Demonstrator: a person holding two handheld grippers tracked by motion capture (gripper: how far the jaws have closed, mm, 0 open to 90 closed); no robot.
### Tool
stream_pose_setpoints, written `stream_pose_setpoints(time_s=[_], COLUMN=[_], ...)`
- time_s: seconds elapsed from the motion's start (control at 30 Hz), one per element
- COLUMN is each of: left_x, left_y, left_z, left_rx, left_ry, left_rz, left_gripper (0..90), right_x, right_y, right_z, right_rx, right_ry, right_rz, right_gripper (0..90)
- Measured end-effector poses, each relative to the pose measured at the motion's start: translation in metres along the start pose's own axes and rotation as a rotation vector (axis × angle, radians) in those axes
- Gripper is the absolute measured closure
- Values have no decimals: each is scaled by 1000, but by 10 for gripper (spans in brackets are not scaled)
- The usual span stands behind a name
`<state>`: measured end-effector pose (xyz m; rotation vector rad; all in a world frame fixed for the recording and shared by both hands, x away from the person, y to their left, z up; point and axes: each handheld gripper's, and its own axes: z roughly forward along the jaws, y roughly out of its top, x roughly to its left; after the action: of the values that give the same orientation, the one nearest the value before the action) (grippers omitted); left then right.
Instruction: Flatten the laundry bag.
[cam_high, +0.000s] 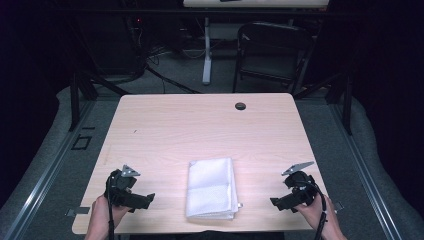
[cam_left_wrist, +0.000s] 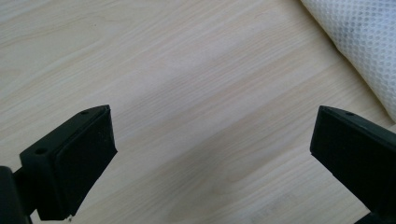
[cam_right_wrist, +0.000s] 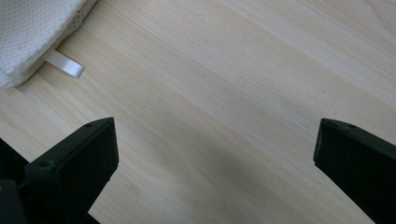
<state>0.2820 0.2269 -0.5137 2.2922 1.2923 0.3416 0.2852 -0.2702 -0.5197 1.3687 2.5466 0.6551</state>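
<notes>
High view: folded white towel (cam_high: 211, 188) lay near the front edge of the desk (cam_high: 200, 130); left gripper (cam_high: 142, 200) sat well to the towel's left, right gripper (cam_high: 279, 202) well to its right, neither touching it. Left gripper view: fingers (cam_left_wrist: 79, 158) spread wide, nothing between them, towel corner (cam_left_wrist: 359, 42) beyond. Right gripper view: fingers (cam_right_wrist: 79, 163) equally wide and empty; towel (cam_right_wrist: 32, 32) with its tag (cam_right_wrist: 67, 65) sticking out. Risk: a pinch on one layer alone would unfold it; a low approach could shove it off the front edge.
</notes>
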Motion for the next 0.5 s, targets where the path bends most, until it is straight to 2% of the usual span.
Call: stream_pose_setpoints(time_s=[0.23, 0.27, 0.33, 0.37, 0.4, 0.47, 0.5], left_x=[-3, -4, -7, -7, -13, -16, -23], left_y=[2, 3, 4, 4, 5, 6, 8], left_z=[2, 2, 2, 2, 3, 4, 4], left_rx=[2, 4, -3, -3, 10, 15, 9], left_ry=[-21, -26, -36, -36, -43, -56, -70], left_rz=[11, 7, 5, 5, 19, 22, 32], left_gripper=[2, 2, 2, 2, 2, 2, 2], right_x=[1, 2, 1, 1, 1, 1, 2], right_y=[-1, -2, -1, -1, -1, 0, 1], right_z=[0, 2, -1, -1, -1, -1, -1], right_rx=[-14, -44, -5, -5, -20, -19, -6], right_ry=[9, 2, 3, 3, 11, 0, -5], right_rz=[3, 24, 2, 2, 10, 3, -8], right_gripper=[0, 0, 1, 1, 2, 2, 2])
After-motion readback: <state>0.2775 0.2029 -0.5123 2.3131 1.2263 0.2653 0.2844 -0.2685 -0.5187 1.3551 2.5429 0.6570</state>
